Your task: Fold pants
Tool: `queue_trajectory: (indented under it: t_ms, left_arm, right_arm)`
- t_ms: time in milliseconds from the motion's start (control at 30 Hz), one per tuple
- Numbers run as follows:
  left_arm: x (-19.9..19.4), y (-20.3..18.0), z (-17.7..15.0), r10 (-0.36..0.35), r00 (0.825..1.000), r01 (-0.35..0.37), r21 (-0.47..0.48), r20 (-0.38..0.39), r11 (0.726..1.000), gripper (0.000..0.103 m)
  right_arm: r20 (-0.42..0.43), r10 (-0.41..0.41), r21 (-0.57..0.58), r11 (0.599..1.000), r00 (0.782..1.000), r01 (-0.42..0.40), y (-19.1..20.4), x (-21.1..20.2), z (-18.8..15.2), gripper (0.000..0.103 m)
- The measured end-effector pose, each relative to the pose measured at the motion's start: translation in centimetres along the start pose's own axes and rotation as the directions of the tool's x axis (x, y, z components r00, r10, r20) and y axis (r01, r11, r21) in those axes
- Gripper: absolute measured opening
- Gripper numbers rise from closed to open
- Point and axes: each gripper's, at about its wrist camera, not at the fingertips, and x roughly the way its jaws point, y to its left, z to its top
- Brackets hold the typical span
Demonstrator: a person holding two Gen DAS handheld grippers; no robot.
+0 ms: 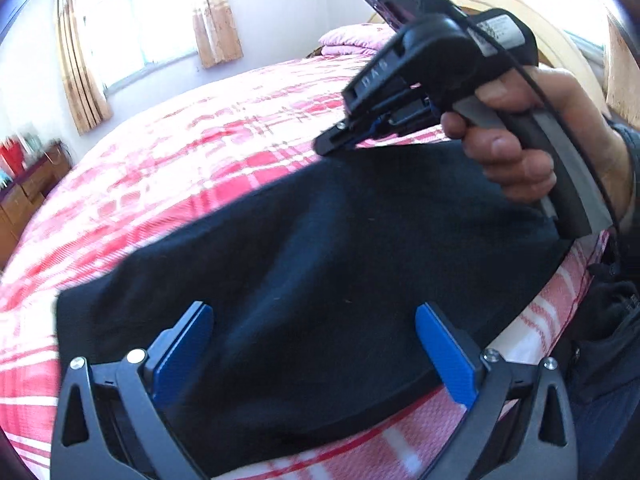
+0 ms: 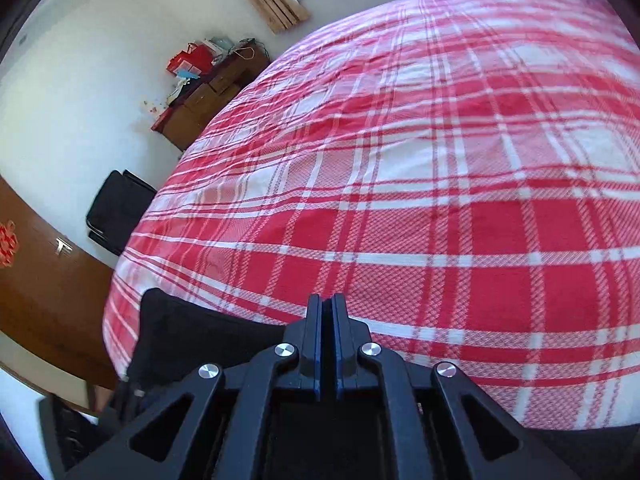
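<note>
Pants: black pants, soft matte knit, lying flat on the bed as a broad, roughly oblong slab w/ rounded corners; one shallow crease runs diagonally across the middle. They sit at the near edge of the bed, between the two grippers.
Bedspread: plaid bedspread, red, pink & white checks, fine woven waffle texture, lightly wrinkled; covers the whole mattress.
Left gripper: left gripper hangs over the near edge of the pants, jaws spread wide, nothing between them. Flat blue pads w/ a fine ribbed surface, on black angular arms w/ silver screw heads.
Right gripper: right gripper at the far right edge of the pants, jaws pressed together; tip looks to touch the fabric edge, but whether cloth is pinched can't be told. Black plastic body, grey curved handle, held in the person's right hand.
Left cam only: full spread of the pants, the hand, a pink folded quilt at the head of the bed, pale wood headboard, beige curtains by a bright window.
Right cam only: right gripper seen from behind, blue pads meeting in a thin slit; just a dark corner of the pants to its left; brown wood cabinet w/ red bags on top, a black bag against the white wall.
</note>
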Motion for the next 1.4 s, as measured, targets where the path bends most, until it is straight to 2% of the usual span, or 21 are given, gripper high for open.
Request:
queue_trajectory:
  t_ms: [33, 67, 100, 167, 233, 300, 400, 467, 533, 633, 700, 800, 900, 1033, 1133, 1267, 1367, 1400]
  left_arm:
    - [-0.4, 0.2, 0.0, 0.02, 1.0, -0.02, 0.011, 0.006, 1.0, 0.103]
    - [-0.7, 0.5, 0.0, 0.036, 0.999, -0.036, 0.017, 0.012, 0.999, 0.103]
    - [-1.2, 1.2, -0.1, 0.052, 0.998, -0.052, 0.014, 0.02, 0.999, 0.103]
    - [-1.7, 2.4, -0.1, 0.067, 0.997, -0.066, -0.007, 0.025, 0.998, 0.103]
    - [-1.7, 4.2, -0.5, 0.098, 0.995, -0.097, -0.051, 0.009, 0.994, 0.103]
    - [-1.1, 6.2, -1.1, 0.141, 0.989, -0.144, -0.095, -0.037, 0.985, 0.103]
    - [-0.7, 8.7, -2.1, 0.157, 0.985, -0.168, -0.167, -0.079, 0.972, 0.103]
    - [-1.0, 9.2, -2.4, 0.138, 0.988, -0.15, -0.197, -0.073, 0.969, 0.103]
    - [-1.2, 8.8, -2.8, 0.144, 0.987, -0.156, -0.174, -0.078, 0.972, 0.103]
    - [-1.1, 7.5, -3.8, 0.153, 0.985, -0.162, -0.117, -0.085, 0.98, 0.103]
    - [-1.1, 7.8, -3.9, 0.147, 0.985, -0.158, -0.127, -0.089, 0.979, 0.103]
    - [-1.5, 7.9, -3.3, 0.149, 0.986, -0.16, -0.15, -0.08, 0.976, 0.103]
    - [-1.9, 8.3, -2.7, 0.138, 0.989, -0.146, -0.198, -0.05, 0.969, 0.103]
    - [-2.1, 7.3, -1.7, 0.109, 0.994, -0.11, -0.19, -0.014, 0.976, 0.103]
    - [-1.6, 5.6, -1.2, 0.037, 0.999, -0.04, -0.168, -0.017, 0.985, 0.103]
    - [-0.6, 3.8, -0.9, 0.035, 0.998, -0.04, -0.109, -0.05, 0.993, 0.103]
    - [-0.2, 3.2, -0.6, 0.023, 0.998, -0.029, -0.106, -0.064, 0.994, 0.103]
    - [-0.2, 3.1, -0.5, 0.019, 0.998, -0.026, -0.108, -0.067, 0.994, 0.103]
  right_arm:
    - [0.022, -0.025, -0.013, 1.0, 0.999, 0.025, 0.2, -0.7, -0.1, 0.008]
    - [0.042, -0.04, -0.025, 0.999, 0.998, 0.041, 0.4, -1.4, -0.2, 0.013]
    - [0.066, -0.049, -0.036, 0.998, 0.997, 0.052, 0.5, -2.4, -0.4, 0.027]
    - [0.12, -0.053, -0.066, 0.996, 0.991, 0.061, 1.2, -4.6, -1.3, 0.044]
    - [0.151, -0.074, -0.113, 0.989, 0.986, 0.092, 2.3, -5.9, -2.2, 0.045]
    - [0.167, -0.119, -0.197, 0.969, 0.979, 0.151, 4.0, -6.5, -3.5, 0.045]
    - [0.167, -0.157, -0.39, 0.896, 0.973, 0.212, 7.5, -5.9, -6.3, 0.045]
    - [0.14, -0.135, -0.502, 0.844, 0.981, 0.188, 9.5, -5.0, -8.4, 0.045]
    - [0.093, -0.119, -0.584, 0.798, 0.989, 0.151, 11.0, -3.8, -10.0, 0.045]
    - [-0.032, -0.186, -0.663, 0.74, 0.982, 0.119, 12.0, -0.9, -12.0, 0.045]
    - [-0.025, -0.206, -0.685, 0.716, 0.978, 0.134, 11.9, -0.4, -12.5, 0.045]
    - [-0.054, -0.202, -0.648, 0.752, 0.978, 0.12, 11.3, -1.1, -11.5, 0.045]
    - [-0.002, -0.222, -0.613, 0.771, 0.975, 0.174, 10.3, -2.8, -10.6, 0.045]
    - [0.071, -0.275, -0.552, 0.789, 0.959, 0.268, 7.1, -6.8, -10.0, 0.045]
    - [0.119, -0.347, -0.477, 0.802, 0.93, 0.36, 3.1, -10.3, -9.9, 0.045]
    - [0.165, -0.407, -0.324, 0.838, 0.899, 0.439, -3.5, -16.4, -10.1, 0.045]
    - [0.193, -0.476, -0.165, 0.846, 0.858, 0.507, -9.1, -22.0, -10.3, 0.045]
    - [0.205, -0.507, -0.102, 0.839, 0.837, 0.534, -11.1, -24.0, -10.4, 0.045]
